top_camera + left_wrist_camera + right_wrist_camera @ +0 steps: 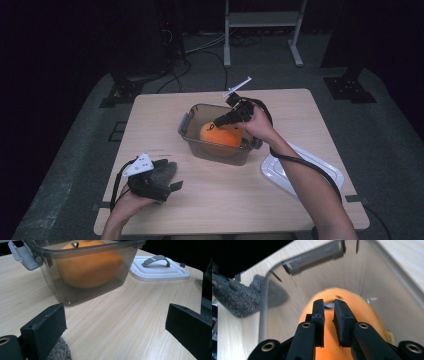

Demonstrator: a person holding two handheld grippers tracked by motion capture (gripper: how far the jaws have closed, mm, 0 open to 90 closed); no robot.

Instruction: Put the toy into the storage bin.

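One orange toy (pixel 220 134), tub (pixel 196 114) walls close

Left tongs (pixel 172 186): I see a black blocky body with a grey three-cornered plate on top, dotted with small dark marks.
Left pads (pixel 46 325): flat, square-edged black blocks with a matte, foam-like face; a small screw hole sits near each top corner.
Right tongs (pixel 216 122): I see a black body and a white plate jutting from its far end.
Right pads (pixel 342 320): dark rubbery slabs on rounded black arms, each arm with a brass-ringed rivet.
Cables: a thick black one loops along my right forearm; a thinner black one curves off the left tongs.
Sleeves: none worn on either forearm.
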